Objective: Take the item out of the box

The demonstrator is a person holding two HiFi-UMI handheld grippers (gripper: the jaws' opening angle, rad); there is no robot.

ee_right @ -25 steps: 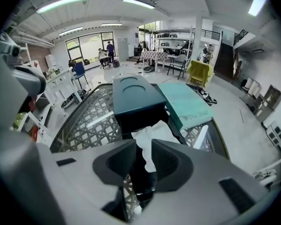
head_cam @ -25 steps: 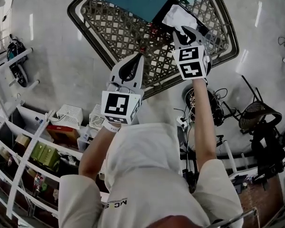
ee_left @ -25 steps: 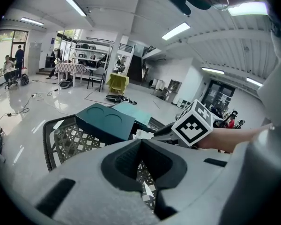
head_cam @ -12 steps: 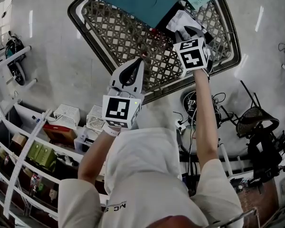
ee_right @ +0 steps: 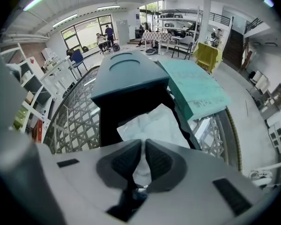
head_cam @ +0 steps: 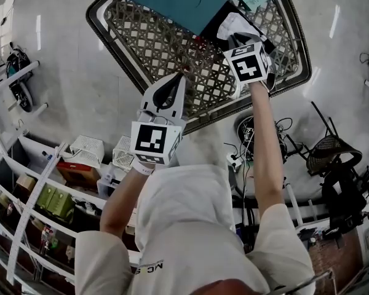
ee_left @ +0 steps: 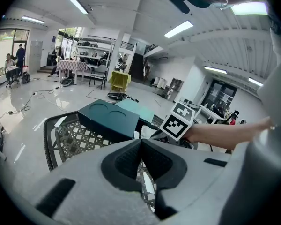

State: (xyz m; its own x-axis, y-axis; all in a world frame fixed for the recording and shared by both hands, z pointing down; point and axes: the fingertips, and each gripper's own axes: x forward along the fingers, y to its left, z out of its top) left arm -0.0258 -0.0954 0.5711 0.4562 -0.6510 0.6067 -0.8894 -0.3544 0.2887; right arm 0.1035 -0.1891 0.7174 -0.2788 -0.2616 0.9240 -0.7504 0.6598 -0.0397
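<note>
A dark teal box [head_cam: 172, 2] lies open on a lattice-topped table [head_cam: 166, 48], with a pale green flap [ee_right: 194, 88] folded out to its right. A white plastic-wrapped item [ee_right: 154, 125] sticks out of the box's black mouth. My right gripper [head_cam: 238, 39] reaches into that mouth. Its jaws are closing, and in the right gripper view the pads [ee_right: 129, 158] pinch the white wrap. My left gripper [head_cam: 179, 78] hovers over the table's near rim, shut and holding nothing, left of the box.
Shelving [head_cam: 43, 195] with boxes stands at the lower left, with white baskets [head_cam: 89, 147] beside it. A black chair and gear [head_cam: 338, 152] sit on the floor at the right. Cables trail beneath the table's near edge.
The right gripper has pushed a little further into the box mouth and its jaws have come together on the white item. The left gripper has hardly moved.
</note>
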